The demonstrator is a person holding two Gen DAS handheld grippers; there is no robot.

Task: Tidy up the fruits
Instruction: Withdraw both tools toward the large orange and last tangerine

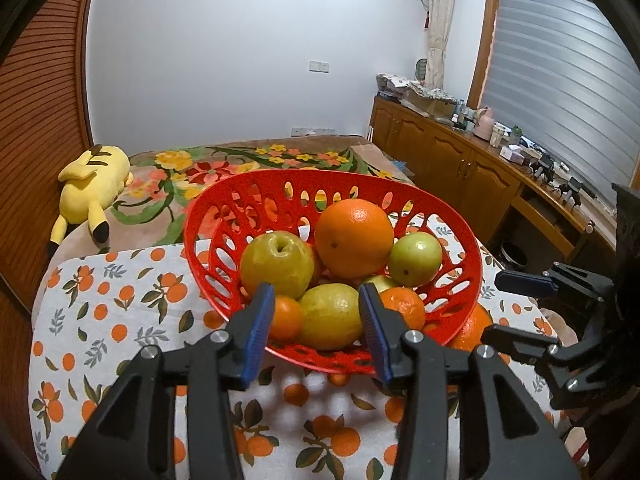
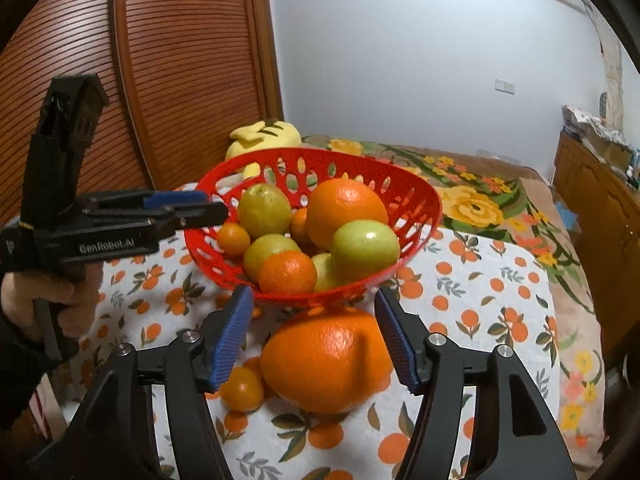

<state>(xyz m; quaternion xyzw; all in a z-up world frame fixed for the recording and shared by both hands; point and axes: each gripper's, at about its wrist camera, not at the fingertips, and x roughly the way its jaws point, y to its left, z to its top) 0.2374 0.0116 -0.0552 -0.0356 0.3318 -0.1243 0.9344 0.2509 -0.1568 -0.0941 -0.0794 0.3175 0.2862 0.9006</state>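
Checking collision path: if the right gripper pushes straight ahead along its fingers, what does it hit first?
Probably the large orange on the tablecloth: it sits between the open right gripper fingers, pads apparently clear of it. Beyond it is the red basket. Depth is hard to judge through the fisheye.

One red basket (image 2: pixel 420 200), two large oranges (image 2: pixel 326 360), three small tangerines (image 2: pixel 287 272), several green fruits (image 2: pixel 365 248)

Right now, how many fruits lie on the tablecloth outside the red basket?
2: a big orange between the right gripper's open fingers, and a small orange fruit beside it. Others may be hidden.
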